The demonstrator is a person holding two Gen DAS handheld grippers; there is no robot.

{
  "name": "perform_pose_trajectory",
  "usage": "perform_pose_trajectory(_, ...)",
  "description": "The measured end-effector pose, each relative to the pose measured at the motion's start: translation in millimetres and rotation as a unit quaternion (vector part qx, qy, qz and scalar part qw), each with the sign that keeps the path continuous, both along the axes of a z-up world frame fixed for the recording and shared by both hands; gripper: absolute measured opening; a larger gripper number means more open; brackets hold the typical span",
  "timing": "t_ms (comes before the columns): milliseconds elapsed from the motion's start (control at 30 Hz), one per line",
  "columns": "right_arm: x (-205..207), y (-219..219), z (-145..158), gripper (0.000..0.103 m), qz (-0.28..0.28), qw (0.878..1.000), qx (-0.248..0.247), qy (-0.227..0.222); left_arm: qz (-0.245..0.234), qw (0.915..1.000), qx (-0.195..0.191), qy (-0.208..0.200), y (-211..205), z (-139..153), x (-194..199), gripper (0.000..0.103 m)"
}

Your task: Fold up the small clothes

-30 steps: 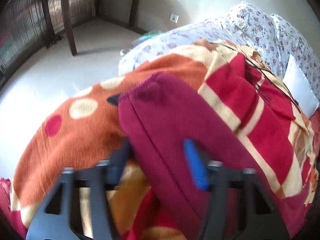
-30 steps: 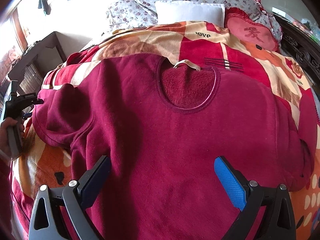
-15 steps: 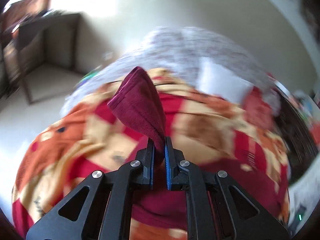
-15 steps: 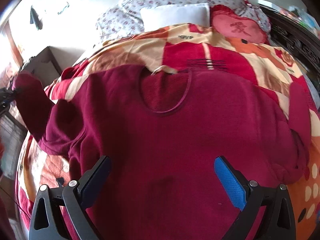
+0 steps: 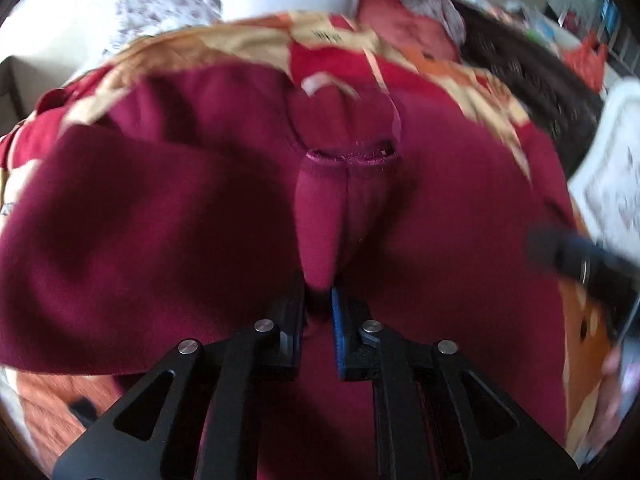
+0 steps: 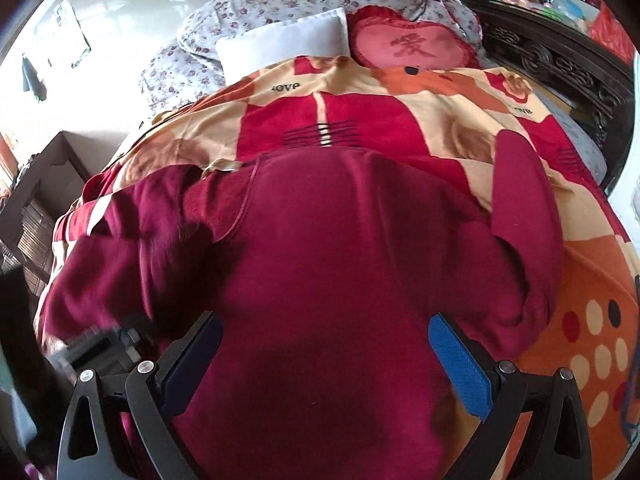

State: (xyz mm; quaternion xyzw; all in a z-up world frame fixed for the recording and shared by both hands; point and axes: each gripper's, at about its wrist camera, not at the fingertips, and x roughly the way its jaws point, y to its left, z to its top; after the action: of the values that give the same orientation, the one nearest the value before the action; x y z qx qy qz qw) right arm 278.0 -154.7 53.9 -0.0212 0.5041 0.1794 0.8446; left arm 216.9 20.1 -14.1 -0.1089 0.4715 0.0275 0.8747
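Observation:
A dark red fleece sweatshirt [image 6: 340,248] lies spread on a patterned blanket [image 6: 360,120] on a bed. My left gripper [image 5: 319,304] is shut on the cuff of its left sleeve [image 5: 320,216] and holds it over the sweatshirt's chest, just below the neckline [image 5: 352,154]. The folded sleeve [image 6: 120,264] shows at the left in the right wrist view, with my left gripper blurred at its end. My right gripper [image 6: 324,340] is open and empty above the lower body of the sweatshirt. The right sleeve [image 6: 524,200] lies out on the blanket.
A white pillow [image 6: 284,42], a red heart cushion [image 6: 408,46] and a floral quilt [image 6: 280,4] lie at the head of the bed. A dark carved bed frame [image 6: 560,68] runs along the right. A wooden desk [image 6: 44,176] stands at the left.
My left gripper closed on the left sleeve's cuff, lifted it and carried it right, across the sweatshirt's front. My right gripper stayed open and shifted slightly right.

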Motion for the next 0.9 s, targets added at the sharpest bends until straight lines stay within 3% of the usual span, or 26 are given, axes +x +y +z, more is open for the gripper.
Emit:
perform_pose_trajectory(67,3.7,-1.2,1.1,0.102,0.003,1.000,0.009,-0.003,-0.031,0.9995,-0.005,-0.007,-9.5,9.0,-13.4,0.036)
perform_pose_trajectory(100,5.9,-0.3,2.0,0.102,0.005,1.000,0.016,-0.004,-0.043,0.9990,-0.001,-0.013,-12.1,17.6,-22.3,0.039)
perform_pose_trajectory(233,9.4,16.0,1.6,0.102,0.030,0.999,0.045,0.001,-0.046,0.9977,0.022,-0.046,-0.5,49.4,-55.1,0.041)
perform_pose_trajectory(400,13.4,50.7,-16.5,0.102,0.068,0.997,0.024,-0.007,0.039,0.9955,0.064,-0.058,59.6,64.0,-83.1,0.043)
perform_pose_trajectory(467,19.1,67.8,-32.7,0.089,0.084,0.996,-0.003,-0.004,0.073,0.9938,0.067,-0.049,83.1,60.1,-85.4,0.043)
perform_pose_trajectory(533,21.3,79.7,-44.1,0.038,0.104,0.994,-0.020,0.008,0.103,0.9917,0.063,-0.045,100.8,57.4,-88.7,0.043)
perform_pose_trajectory(567,18.2,84.5,-44.2,0.033,0.110,0.993,-0.029,-0.005,0.118,0.9899,0.061,-0.048,108.6,58.0,-92.5,0.043)
perform_pose_trajectory(633,12.2,87.5,-37.2,0.004,0.135,0.991,-0.016,-0.015,0.136,0.9872,0.063,-0.054,119.9,60.3,-101.8,0.043)
perform_pose_trajectory(800,9.3,48.2,13.6,0.004,0.106,0.991,0.002,-0.075,0.149,0.9844,0.066,-0.066,126.2,67.8,-104.4,0.043)
perform_pose_trajectory(900,20.4,12.7,28.8,0.004,0.061,0.995,-0.013,-0.077,0.149,0.9850,0.064,-0.060,122.6,63.1,-101.3,0.043)
